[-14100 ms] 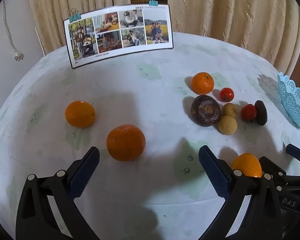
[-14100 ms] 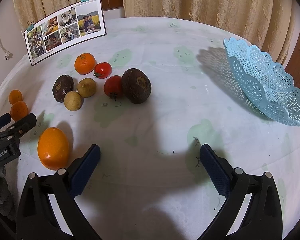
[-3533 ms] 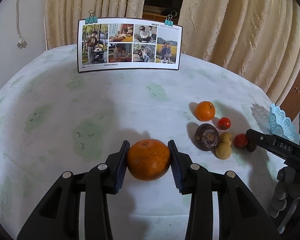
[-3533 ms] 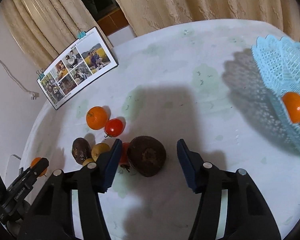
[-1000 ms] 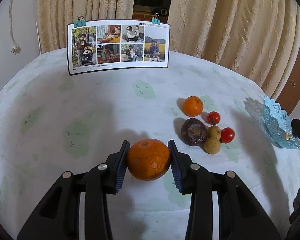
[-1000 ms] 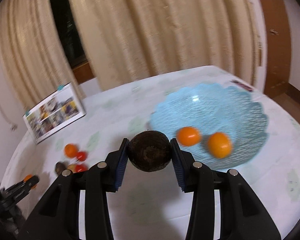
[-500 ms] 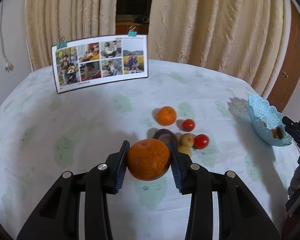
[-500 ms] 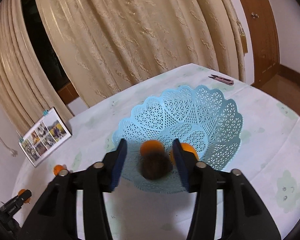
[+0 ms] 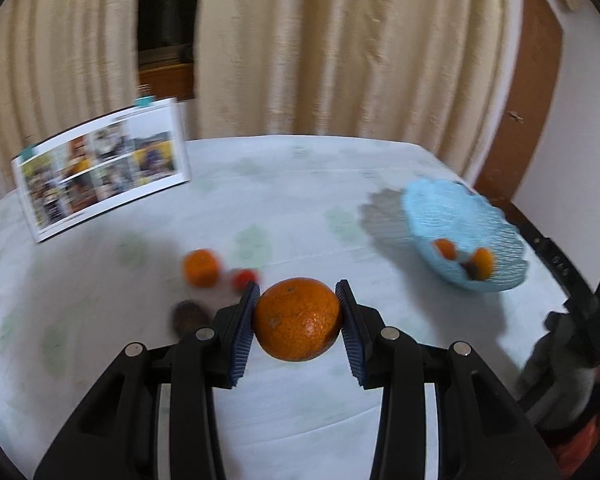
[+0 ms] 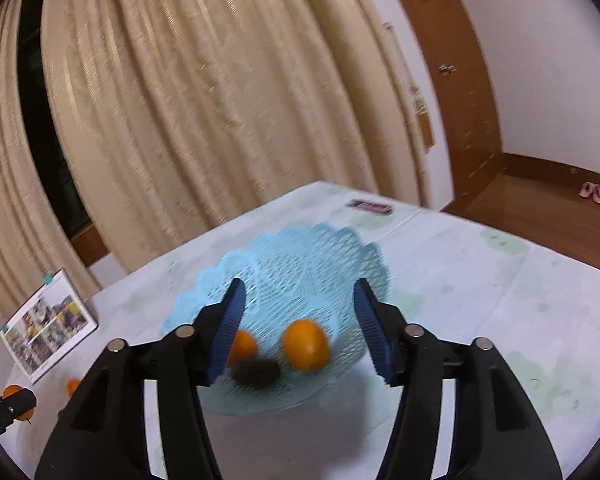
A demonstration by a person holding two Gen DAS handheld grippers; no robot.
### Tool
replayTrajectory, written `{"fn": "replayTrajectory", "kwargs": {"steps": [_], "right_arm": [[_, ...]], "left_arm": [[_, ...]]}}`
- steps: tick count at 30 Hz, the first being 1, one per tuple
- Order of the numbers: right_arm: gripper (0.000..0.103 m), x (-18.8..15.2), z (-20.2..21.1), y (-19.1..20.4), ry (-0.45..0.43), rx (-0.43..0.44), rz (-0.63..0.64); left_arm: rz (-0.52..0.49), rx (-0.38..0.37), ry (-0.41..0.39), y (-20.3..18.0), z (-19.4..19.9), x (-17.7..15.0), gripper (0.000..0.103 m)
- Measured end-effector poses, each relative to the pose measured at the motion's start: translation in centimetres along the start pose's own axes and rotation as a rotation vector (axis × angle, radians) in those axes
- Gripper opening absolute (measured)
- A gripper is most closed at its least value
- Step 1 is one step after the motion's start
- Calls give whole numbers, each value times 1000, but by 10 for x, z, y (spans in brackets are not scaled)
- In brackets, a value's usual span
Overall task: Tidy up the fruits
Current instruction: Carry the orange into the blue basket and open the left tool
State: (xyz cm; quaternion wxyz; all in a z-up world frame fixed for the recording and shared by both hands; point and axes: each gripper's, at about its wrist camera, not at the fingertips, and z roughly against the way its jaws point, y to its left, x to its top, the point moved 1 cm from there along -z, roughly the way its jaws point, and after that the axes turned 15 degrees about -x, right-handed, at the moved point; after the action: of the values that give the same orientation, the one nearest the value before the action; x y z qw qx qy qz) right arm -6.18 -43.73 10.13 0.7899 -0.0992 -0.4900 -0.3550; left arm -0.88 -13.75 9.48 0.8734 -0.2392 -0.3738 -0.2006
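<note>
At the far left of the left wrist view a photo card [image 9: 100,168] stands propped near the back edge of the surface [image 9: 292,184], with bare cloth in front of it. Right of that lie a small orange [image 9: 199,267], a red tomato [image 9: 244,278] just beside it, and a dark fruit [image 9: 188,314] nearer the camera; all are blurred. The left gripper [image 9: 298,320] has its jaws narrow, both pads pressed on a large orange [image 9: 298,320] held clear above the cloth. Open cloth lies between it and the blue basket [image 9: 428,208], which sits near the right edge of the surface.

In the right wrist view, the right gripper [image 10: 298,332] hangs over the basket with its jaws opening and nothing between them. Inside the basket lie a small orange [image 10: 244,346], a dark brown fruit [image 10: 256,372] and an oval orange [image 10: 305,344], close together. Beyond the basket's far rim the surface runs bare to its edge, save one small flat item [image 10: 370,207].
</note>
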Motion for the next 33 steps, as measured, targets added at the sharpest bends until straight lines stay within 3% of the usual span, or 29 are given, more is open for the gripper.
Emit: {"fn": "replayTrajectory", "kwargs": {"steps": [11,24,25,28,33], "right_arm": [[61,2,-2,-16,9,-40,-52],[62,3,-4,-18,15,-47,-62],[62,3,-5,-18,15,-47,-64],[62,3,-5,-20,16,-47,-70],[62,4,-4,-21,9,-45,-76]], "left_arm": [[-118,-156,39,-73,-58,34,40],[-148,-268,98,-109,-119,40,40],[-153,-272,91,-110,-120,41,41],[-155,-268,67,-108,-119,43,59],[-128,-222,24,-93,-109,51,60]]}}
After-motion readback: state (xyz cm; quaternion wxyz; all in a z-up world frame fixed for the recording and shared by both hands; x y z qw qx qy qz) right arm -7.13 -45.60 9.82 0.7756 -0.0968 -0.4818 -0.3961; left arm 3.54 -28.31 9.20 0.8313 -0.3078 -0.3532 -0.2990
